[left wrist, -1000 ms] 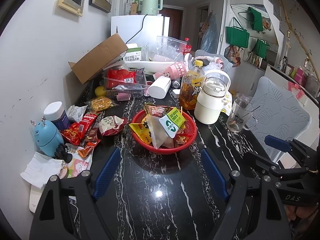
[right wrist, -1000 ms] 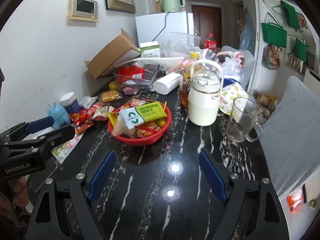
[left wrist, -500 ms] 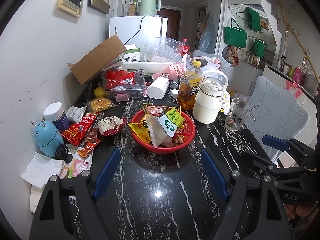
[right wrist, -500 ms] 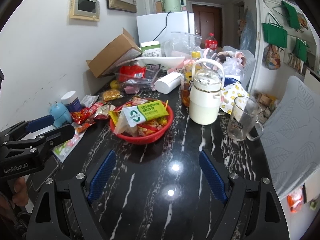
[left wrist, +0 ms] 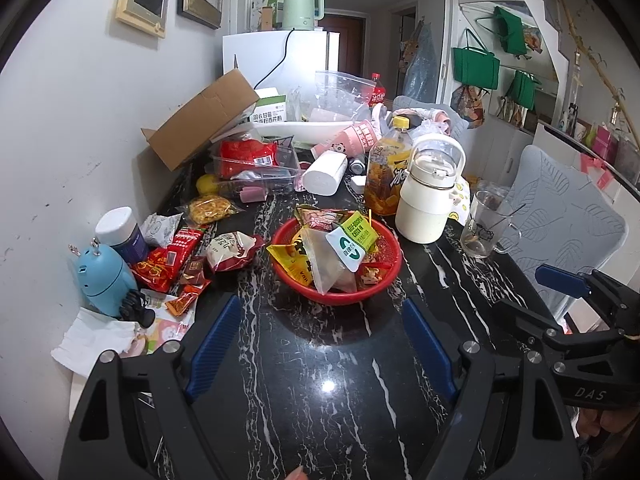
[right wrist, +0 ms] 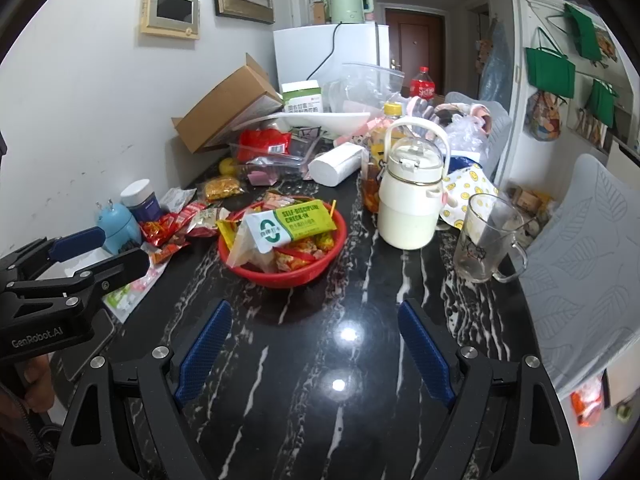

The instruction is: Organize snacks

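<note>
From my left hand's camera, I am holding my left tool [left wrist: 320,340] wide open with nothing in it, over a bare part of the black surface [left wrist: 320,400]. The red basket [left wrist: 384,284] is sitting just past the tips, already piled high with snacks. More snack packs [left wrist: 180,252] are lying loose on the left, near the blue gadget [left wrist: 104,280] and the jar [left wrist: 120,232]. If I am reaching for those packs, I think I could be bumping the gadget or pushing the jar over. The shiny packs may also be slipping out of my fingers [left wrist: 216,344].

From my right hand's camera, my right tool [right wrist: 312,344] is open and empty too. The basket [right wrist: 280,276] is in front of it, and the big green pack [right wrist: 292,224] is lying on top of the heap. Dropping more in could be sliding that pack off. The white jug [right wrist: 408,208] and the glass mug [right wrist: 484,236] are standing close on the right, so a wide swing could be knocking them down.
</note>
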A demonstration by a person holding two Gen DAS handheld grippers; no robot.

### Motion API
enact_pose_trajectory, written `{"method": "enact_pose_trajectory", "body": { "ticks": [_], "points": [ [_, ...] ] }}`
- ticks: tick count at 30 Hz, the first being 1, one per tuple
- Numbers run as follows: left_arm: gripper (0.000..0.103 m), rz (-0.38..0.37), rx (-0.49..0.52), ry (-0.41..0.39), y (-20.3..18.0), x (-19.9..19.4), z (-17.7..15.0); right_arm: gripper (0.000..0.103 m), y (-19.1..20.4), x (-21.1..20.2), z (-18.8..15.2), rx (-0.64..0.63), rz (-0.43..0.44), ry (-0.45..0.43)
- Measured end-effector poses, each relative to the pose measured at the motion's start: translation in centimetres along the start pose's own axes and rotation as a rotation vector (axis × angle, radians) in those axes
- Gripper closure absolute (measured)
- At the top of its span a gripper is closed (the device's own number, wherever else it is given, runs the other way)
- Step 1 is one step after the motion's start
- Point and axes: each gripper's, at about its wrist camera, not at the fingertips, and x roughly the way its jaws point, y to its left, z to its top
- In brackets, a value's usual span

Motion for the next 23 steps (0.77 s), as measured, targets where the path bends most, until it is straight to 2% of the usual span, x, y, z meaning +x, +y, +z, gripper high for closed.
{"method": "enact_pose_trajectory", "body": {
  "ticks": [23],
  "points": [
    [0.021,-0.001,0.003,0.043,-0.1,2.1,-0.7,0.017,-0.9,1.5,-0.6,0.014,-0.018,0.03]
  ]
}}
